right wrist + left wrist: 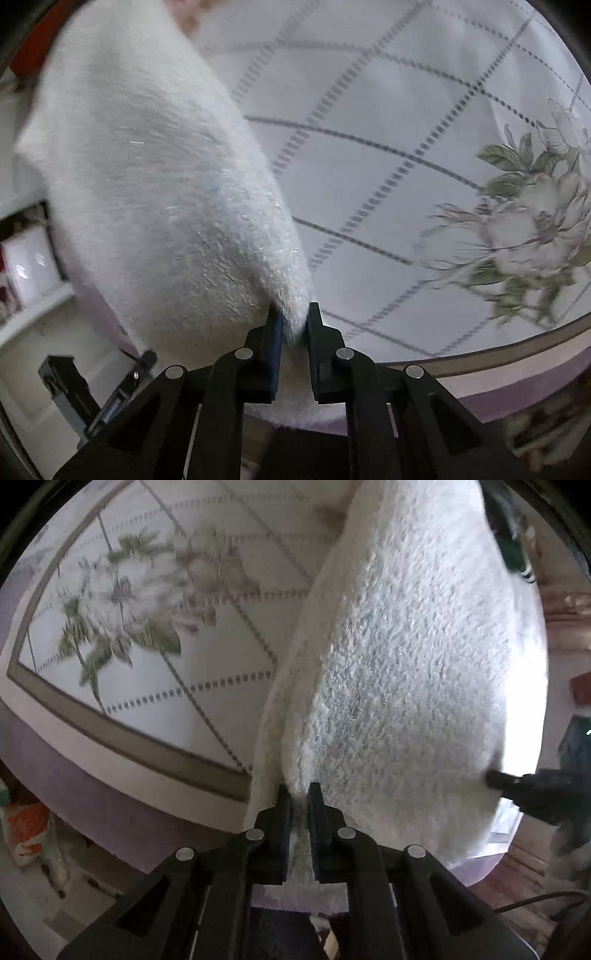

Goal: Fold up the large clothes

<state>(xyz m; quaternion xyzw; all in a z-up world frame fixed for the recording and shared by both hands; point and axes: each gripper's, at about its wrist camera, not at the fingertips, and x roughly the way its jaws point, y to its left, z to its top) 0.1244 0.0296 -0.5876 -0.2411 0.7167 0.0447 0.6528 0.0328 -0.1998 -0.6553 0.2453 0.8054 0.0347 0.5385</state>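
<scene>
A large white fuzzy garment (406, 664) hangs lifted above the bed, stretched between both grippers. My left gripper (299, 794) is shut on one corner of it, with folded layers rising from the jaws. My right gripper (293, 317) is shut on another corner of the same garment (155, 192), which spreads up and to the left. The right gripper also shows in the left wrist view (495, 777), pinching the garment's far edge. The left gripper shows in the right wrist view (146, 360) at the lower left.
Below lies a bed with a white quilted cover (207, 672) with dotted grid lines, a flower print (122, 602) and a brown border over a purple sheet (74, 794). The cover shows in the right wrist view (406, 166). Clutter lies on the floor (26, 830).
</scene>
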